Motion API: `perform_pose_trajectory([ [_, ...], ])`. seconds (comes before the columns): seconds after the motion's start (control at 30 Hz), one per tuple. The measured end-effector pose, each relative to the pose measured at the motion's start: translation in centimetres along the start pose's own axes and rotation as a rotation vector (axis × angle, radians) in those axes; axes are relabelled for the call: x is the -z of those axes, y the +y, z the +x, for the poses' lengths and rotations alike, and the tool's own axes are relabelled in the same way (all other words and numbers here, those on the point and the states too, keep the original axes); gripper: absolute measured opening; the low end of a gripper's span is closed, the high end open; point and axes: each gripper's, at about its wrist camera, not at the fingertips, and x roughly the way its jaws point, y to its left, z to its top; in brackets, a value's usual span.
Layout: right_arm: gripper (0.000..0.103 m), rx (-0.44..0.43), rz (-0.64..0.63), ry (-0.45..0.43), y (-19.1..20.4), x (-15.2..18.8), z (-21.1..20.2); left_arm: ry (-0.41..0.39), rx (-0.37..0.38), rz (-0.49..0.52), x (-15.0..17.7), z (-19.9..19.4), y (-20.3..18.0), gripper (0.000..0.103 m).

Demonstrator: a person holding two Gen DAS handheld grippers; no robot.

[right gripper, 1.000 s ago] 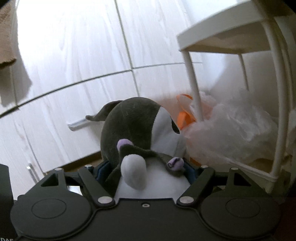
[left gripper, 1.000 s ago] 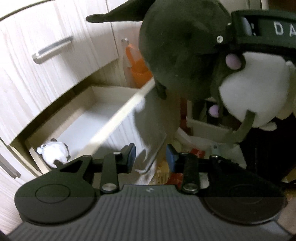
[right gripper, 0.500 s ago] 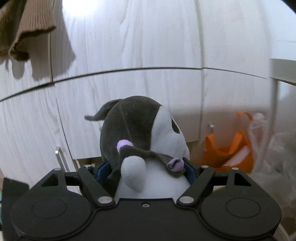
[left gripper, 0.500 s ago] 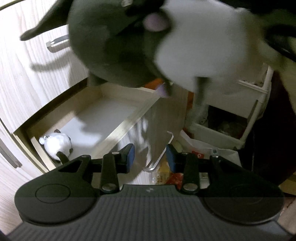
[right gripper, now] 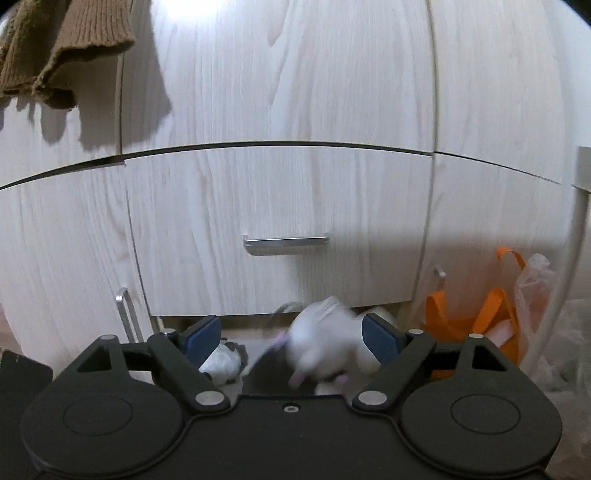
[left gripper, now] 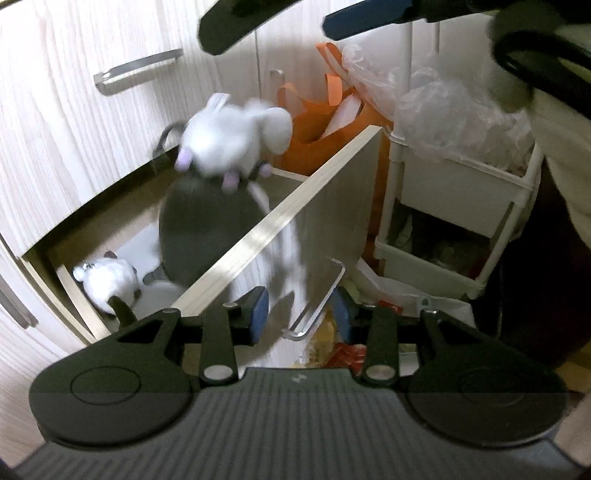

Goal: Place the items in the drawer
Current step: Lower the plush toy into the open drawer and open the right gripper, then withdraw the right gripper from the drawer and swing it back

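Note:
A grey and white plush toy (left gripper: 221, 173) is blurred in mid-fall, upside down, inside the open bottom drawer (left gripper: 273, 218); it also shows in the right wrist view (right gripper: 321, 354). A small white plush (left gripper: 109, 282) lies at the drawer's near left corner, also seen in the right wrist view (right gripper: 221, 362). My right gripper (right gripper: 291, 338) is open and empty above the drawer; its fingers (left gripper: 365, 14) show at the top of the left wrist view. My left gripper (left gripper: 299, 314) is open and empty in front of the drawer front.
A closed drawer with a metal handle (right gripper: 286, 243) sits above the open one. An orange bag (left gripper: 325, 118) and a white rack with plastic bags (left gripper: 454, 184) stand right of the drawer. A brown knit cloth (right gripper: 62, 48) hangs top left.
My right gripper has opened and let go of the grey and white plush, which has dropped into the open drawer. The left gripper has barely moved.

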Motion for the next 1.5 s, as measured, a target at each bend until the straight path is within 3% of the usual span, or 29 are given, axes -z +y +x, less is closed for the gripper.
perform_pose_trajectory([
  [0.23, 0.088, 0.009, 0.03, 0.016, -0.7, 1.4, -1.8, 0.003, 0.001, 0.003, 0.2, -0.9, -0.3, 0.04],
  [0.53, 0.088, -0.021, 0.169, 0.095, -2.2, 6.0, -1.7, 0.006, -0.008, 0.05, 0.9, -2.2, -1.0, 0.042],
  [0.7, 0.088, -0.022, 0.218, 0.146, -2.9, 7.8, -0.6, 0.003, 0.007, 0.073, 1.3, -2.3, -0.9, 0.055],
  [1.03, 0.088, -0.016, 0.38, 0.237, -5.9, 10.8, 2.2, 0.008, 0.012, 0.096, 1.8, -2.8, -0.8, 0.061],
  [1.1, 0.088, -0.008, 0.44, 0.194, -6.7, 11.2, 2.1, 0.009, 0.014, 0.102, 1.9, -2.9, -0.8, 0.062],
  [1.2, 0.087, -0.033, 0.479, 0.118, -7.4, 10.0, 2.1, 0.008, 0.015, 0.109, 2.0, -2.8, -0.7, 0.063],
  [1.33, 0.088, 0.027, 0.421, 0.083, -7.8, 6.7, 2.8, 0.004, 0.022, 0.098, 2.1, -3.0, -0.5, 0.063],
  [1.5, 0.088, 0.142, 0.388, 0.204, -9.0, 3.6, 7.1, 0.001, 0.052, 0.064, 2.1, -3.2, 0.3, 0.063],
])
